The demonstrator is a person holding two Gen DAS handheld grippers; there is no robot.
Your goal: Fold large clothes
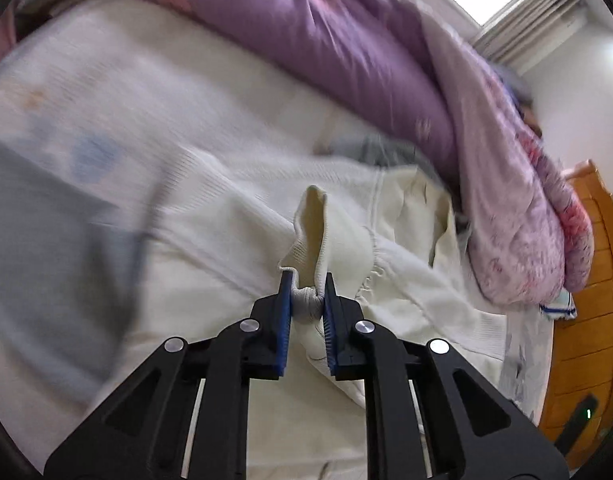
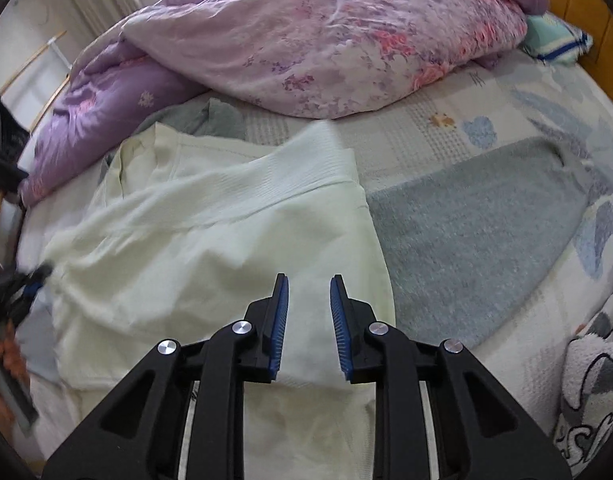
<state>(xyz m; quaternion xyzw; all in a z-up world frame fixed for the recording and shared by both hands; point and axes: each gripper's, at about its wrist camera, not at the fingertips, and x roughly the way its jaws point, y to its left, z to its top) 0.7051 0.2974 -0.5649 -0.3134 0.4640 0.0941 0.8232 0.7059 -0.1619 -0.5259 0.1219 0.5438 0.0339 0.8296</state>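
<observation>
cream garment (image 2: 210,248) blurred in left view; left tool (image 1: 308,280) pinches its ribbed cuff (image 1: 310,236); right tool (image 2: 308,284) parted, holding nothing.

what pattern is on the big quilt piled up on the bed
Pink and purple flowers on lilac; the quilt shows best in the right wrist view.

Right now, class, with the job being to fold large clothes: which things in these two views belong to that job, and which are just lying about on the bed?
Belongs to the job:
- cream garment, spread on the bed
- left gripper, pinching its ribbed cuff
- right gripper, open above it

Just lying about:
- purple floral quilt
- grey knitted piece
- patterned bedsheet
- striped pillow
</observation>
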